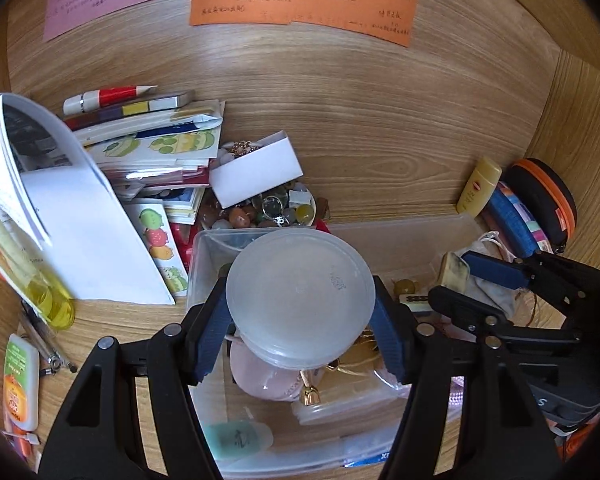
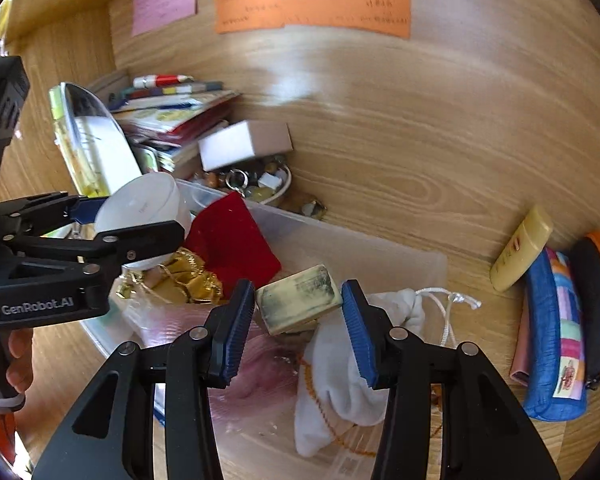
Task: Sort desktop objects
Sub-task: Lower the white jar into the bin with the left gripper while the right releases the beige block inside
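Right now my left gripper (image 1: 300,308) pinches a round frosted container (image 1: 298,296) between its blue pads, held above the clear plastic bin (image 1: 400,232). My right gripper (image 2: 298,316) clamps a grubby cream eraser block (image 2: 298,294) over that same bin, just above a white drawstring pouch (image 2: 340,380). Beside the bin's right edge lies a yellow tube (image 2: 520,248).
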Tool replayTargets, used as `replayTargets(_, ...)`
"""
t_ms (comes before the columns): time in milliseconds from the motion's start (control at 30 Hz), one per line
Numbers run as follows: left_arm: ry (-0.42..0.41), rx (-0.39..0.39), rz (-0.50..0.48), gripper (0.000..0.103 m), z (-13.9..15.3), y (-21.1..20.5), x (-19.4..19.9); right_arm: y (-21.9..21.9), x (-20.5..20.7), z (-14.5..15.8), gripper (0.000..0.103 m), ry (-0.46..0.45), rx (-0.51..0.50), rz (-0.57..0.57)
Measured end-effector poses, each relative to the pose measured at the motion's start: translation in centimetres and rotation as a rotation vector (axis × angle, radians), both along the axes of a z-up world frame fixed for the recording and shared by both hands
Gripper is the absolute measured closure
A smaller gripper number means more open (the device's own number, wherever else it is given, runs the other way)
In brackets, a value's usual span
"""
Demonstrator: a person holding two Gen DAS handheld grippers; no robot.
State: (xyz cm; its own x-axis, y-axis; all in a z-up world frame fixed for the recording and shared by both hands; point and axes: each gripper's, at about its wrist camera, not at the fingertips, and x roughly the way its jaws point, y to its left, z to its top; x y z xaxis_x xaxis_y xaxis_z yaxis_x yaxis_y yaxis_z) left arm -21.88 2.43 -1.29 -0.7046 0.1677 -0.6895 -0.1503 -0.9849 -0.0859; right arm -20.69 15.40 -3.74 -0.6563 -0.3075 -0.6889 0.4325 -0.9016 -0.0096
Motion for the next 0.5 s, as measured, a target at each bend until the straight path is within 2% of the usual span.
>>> replayTargets(233,-0.025,-0.026,-0.007,0.038,-1.1,0.6,-1.0,-0.2,-0.3,-0.8,0.061,0.009,0.030,-0.002)
replayTargets(400,-0.038,-0.003,-0.009,0.038,-1.1,0.3,-1.2,-0.2,-0.2,-0.8,0.061,0.016,0.030,0.001)
replayTargets(500,-0.042,-0.002,-0.008,0.038,-1.1,0.2,-0.9,-0.3,-0.3,-0.9,0.056,0.008,0.023,-0.002)
